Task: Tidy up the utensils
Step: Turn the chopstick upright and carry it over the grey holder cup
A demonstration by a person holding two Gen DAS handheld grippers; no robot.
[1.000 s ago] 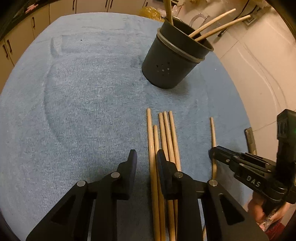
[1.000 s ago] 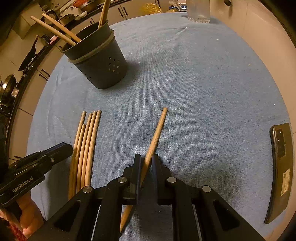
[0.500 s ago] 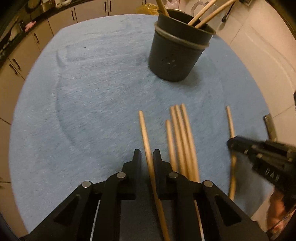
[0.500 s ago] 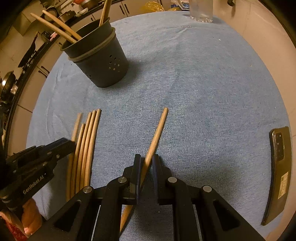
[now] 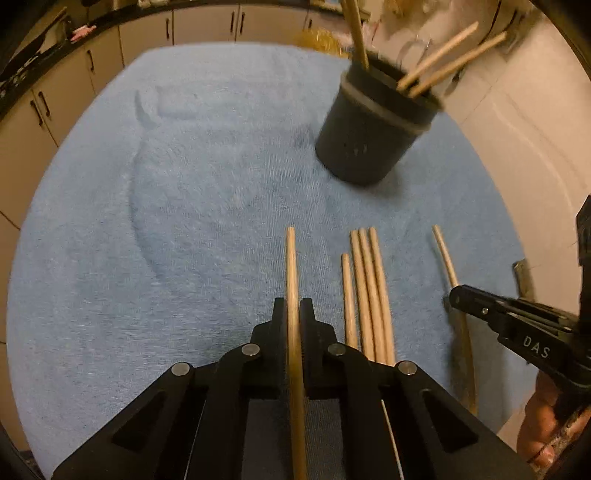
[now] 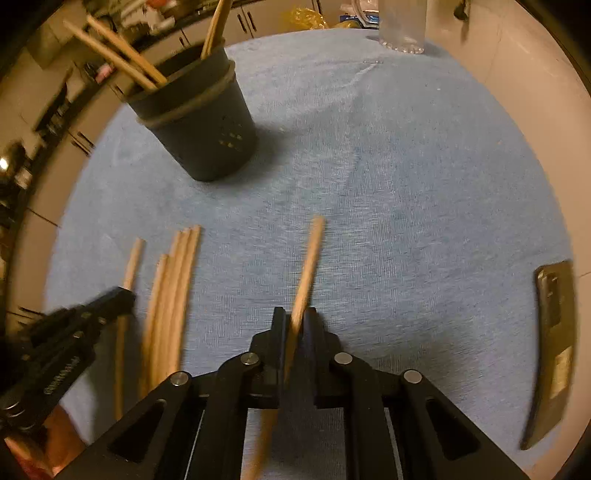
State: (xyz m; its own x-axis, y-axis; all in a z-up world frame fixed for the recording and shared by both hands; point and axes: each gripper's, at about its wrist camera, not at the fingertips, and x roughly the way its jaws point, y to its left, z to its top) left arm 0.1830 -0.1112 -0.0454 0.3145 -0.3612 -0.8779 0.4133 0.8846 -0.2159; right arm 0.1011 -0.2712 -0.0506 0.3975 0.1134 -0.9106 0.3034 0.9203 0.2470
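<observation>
My left gripper is shut on one wooden chopstick, its jaws closing tight on the stick, which runs straight out between the pads. To its right several more chopsticks lie side by side on the blue towel. My right gripper is shut on another chopstick that leans slightly right. In the left wrist view the right gripper shows at the right edge. The left gripper appears at the left of the right wrist view. The dark round holder stands at the back with three chopsticks in it.
A dark phone lies at the towel's right edge. A clear glass stands at the far edge. Cabinets run along the back left. A person's hand holds the right gripper's handle. The towel covers the whole work surface.
My left gripper has closed on the leftmost chopstick and drawn it away from the bundle. The right gripper keeps its grip on its chopstick. Both views have shifted slightly and show motion blur.
</observation>
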